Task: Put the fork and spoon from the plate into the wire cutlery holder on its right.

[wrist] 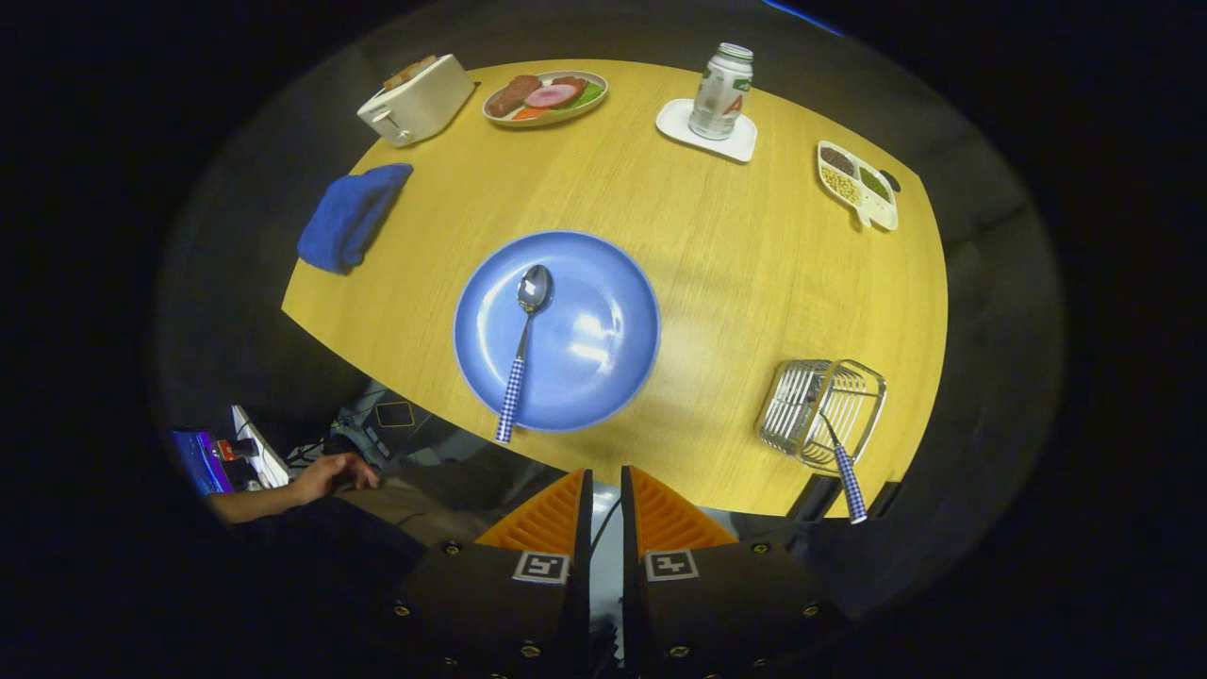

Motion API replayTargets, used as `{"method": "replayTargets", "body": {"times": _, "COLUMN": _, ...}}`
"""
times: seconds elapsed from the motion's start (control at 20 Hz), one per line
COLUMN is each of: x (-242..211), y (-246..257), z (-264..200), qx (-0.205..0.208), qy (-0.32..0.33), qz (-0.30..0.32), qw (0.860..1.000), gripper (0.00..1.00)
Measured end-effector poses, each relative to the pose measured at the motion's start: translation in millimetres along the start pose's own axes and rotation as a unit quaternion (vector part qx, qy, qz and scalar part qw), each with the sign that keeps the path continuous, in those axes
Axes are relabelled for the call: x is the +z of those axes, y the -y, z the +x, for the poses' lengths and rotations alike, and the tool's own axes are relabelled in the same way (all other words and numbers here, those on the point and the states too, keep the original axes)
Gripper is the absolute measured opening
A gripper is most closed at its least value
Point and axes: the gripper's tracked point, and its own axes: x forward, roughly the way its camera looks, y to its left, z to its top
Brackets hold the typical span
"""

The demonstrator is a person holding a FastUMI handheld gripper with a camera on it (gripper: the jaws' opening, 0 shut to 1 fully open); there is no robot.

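Note:
A blue plate (603, 283) lies on the yellow wooden table, well ahead of my fingers. On it rests a spoon (524, 344) with a checked blue-and-white handle that overhangs the plate's near rim. To the plate's right stands the wire cutlery holder (818, 407). A utensil with the same checked handle (849, 481) stands in it, its head hidden among the wires. My gripper (604, 486) hovers high above the table's near edge, its fingers nearly together with only a narrow gap and nothing between them.
At the far side stand a white toaster (415, 99), a plate of food (545, 96), a can on a white coaster (720, 92) and a divided dish of grains (856, 184). A blue cloth (351, 217) lies left of the plate. A person's hand (325, 476) rests below the table's near edge.

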Motion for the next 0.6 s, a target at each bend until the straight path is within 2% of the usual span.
{"method": "replayTargets", "body": {"times": 0.35, "x": 12, "y": -35, "z": 29, "qx": 0.035, "qy": -0.014, "qz": 0.005, "qw": 0.999, "gripper": 0.15}}
{"method": "replayTargets", "body": {"times": 0.45, "x": 14, "y": -38, "z": 39, "qx": 0.035, "qy": -0.026, "qz": 0.002, "qw": 0.999, "gripper": 0.31}}
{"method": "replayTargets", "body": {"times": 0.6, "x": 17, "y": -45, "z": 54, "qx": 0.037, "qy": -0.034, "qz": 0.007, "qw": 0.999, "gripper": 0.31}}
